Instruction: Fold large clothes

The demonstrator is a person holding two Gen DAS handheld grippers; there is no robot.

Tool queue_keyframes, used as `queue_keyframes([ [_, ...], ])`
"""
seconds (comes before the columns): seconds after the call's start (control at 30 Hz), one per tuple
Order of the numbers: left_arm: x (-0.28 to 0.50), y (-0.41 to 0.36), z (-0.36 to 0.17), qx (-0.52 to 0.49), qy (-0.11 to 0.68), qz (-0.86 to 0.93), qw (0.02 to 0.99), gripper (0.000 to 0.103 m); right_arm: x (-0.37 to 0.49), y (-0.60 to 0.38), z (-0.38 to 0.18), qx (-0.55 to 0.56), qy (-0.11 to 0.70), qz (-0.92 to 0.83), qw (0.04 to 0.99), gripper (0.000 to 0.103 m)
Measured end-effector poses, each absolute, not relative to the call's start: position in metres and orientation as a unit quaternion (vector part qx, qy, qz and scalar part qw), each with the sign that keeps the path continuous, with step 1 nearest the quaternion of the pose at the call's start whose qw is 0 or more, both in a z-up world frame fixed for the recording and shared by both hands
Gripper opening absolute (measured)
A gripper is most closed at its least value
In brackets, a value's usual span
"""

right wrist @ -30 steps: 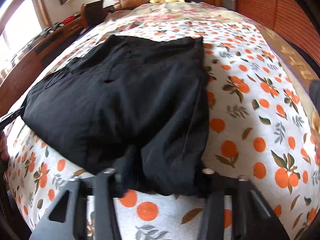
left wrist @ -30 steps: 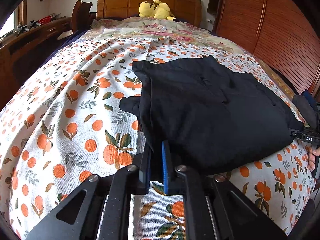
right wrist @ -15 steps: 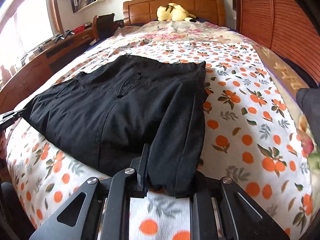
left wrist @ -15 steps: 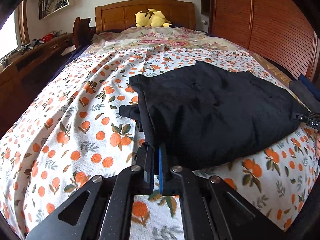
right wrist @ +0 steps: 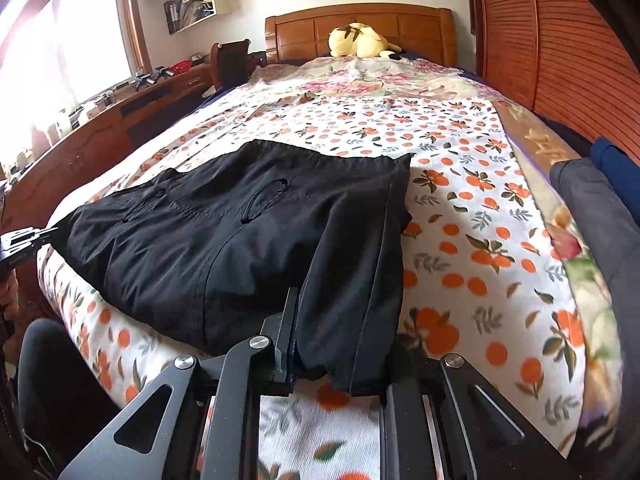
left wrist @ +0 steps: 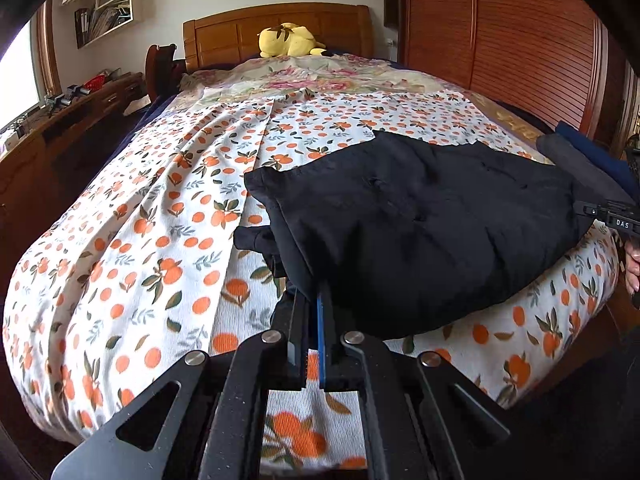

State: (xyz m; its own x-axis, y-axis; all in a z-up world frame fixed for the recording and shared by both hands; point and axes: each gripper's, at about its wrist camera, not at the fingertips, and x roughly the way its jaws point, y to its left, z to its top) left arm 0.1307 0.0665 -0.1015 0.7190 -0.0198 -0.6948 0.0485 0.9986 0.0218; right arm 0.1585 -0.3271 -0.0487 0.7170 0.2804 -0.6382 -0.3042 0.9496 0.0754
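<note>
Mid-fold: black trousers lie on the bed. Left gripper clenched on near hem; right gripper spread, cloth draped between fingers. Next, likely carry hem forward.

Left gripper clamped on black garment.
Garment lay folded on orange-print bedsheet; jaws were nearly closed on its near edge. Yellow plush toy sat at headboard.
</note>
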Motion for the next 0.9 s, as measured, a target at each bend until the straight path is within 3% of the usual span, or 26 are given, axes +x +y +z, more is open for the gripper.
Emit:
queue_keyframes([
  [0.3, 0.130, 0.056, -0.102, 0.044, 0.375, 0.000, 0.926, 0.004, 0.166, -0.335, -0.066, -0.013, 0.355, 0.159, 0.921, 0.022],
  [0.37, 0.128, 0.056, -0.100, 0.034, 0.371, 0.001, 0.928, 0.009, 0.167, -0.335, -0.067, -0.011, 0.352, 0.152, 0.924, 0.028],
  [0.43, 0.126, 0.054, -0.097, 0.026, 0.365, -0.003, 0.930, 0.027, 0.169, -0.335, -0.068, -0.010, 0.351, 0.142, 0.925, 0.031],
  [0.5, 0.123, 0.051, -0.093, 0.023, 0.358, -0.010, 0.933, 0.037, 0.171, -0.334, -0.069, -0.013, 0.350, 0.137, 0.927, 0.036],
  [0.6, 0.121, 0.043, -0.088, 0.029, 0.351, -0.010, 0.936, 0.041, 0.170, -0.332, -0.071, -0.015, 0.349, 0.133, 0.928, 0.040],
  [0.67, 0.122, 0.037, -0.085, 0.031, 0.349, -0.021, 0.936, 0.049, 0.169, -0.332, -0.071, -0.015, 0.346, 0.126, 0.929, 0.049],
  [0.73, 0.124, 0.027, -0.083, 0.033, 0.346, -0.034, 0.937, 0.065, 0.166, -0.334, -0.068, -0.013, 0.342, 0.117, 0.932, 0.052],
  [0.9, 0.142, -0.006, -0.086, 0.036, 0.343, -0.059, 0.937, 0.069, 0.163, -0.333, -0.060, -0.014, 0.324, 0.099, 0.941, 0.058],
])
